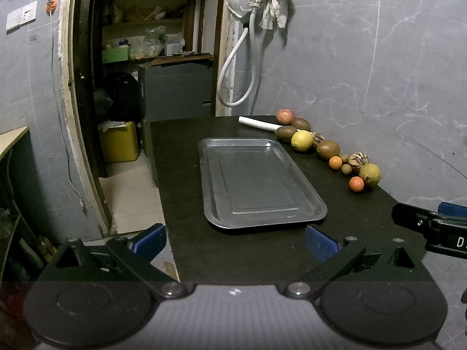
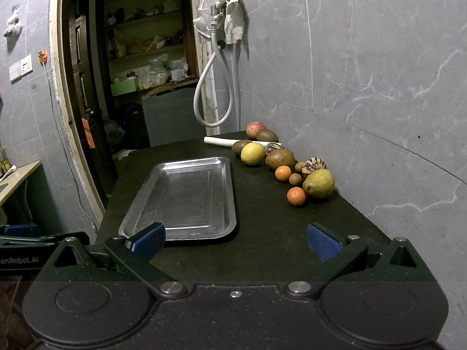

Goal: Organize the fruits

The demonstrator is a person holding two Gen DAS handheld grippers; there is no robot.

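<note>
With both pairs of fingers spread wide and holding nothing, I keep the left gripper (image 1: 235, 240) and right gripper (image 2: 236, 240) poised at the near edge of the dark worktop (image 2: 262, 233). Just beyond them lies an empty metal tray (image 1: 256, 180), flat on the surface with its long side running away from me. To its right, along the grey marbled wall (image 2: 364, 73), the fruits sit in a loose row: nearest, a small orange (image 2: 296, 196) touching a green pear-like fruit (image 2: 318, 183); behind these a second orange (image 2: 283, 173), two small brownish fruits, a striped fruit (image 2: 315, 164) and a brown fruit (image 2: 279, 159); farther on, a lemon (image 2: 252, 153); farthest, a reddish apple (image 2: 255, 129). A white tube (image 1: 256, 123) lies near the far end. Beyond the worktop an open doorway (image 1: 151, 58) shows cluttered shelves.
</note>
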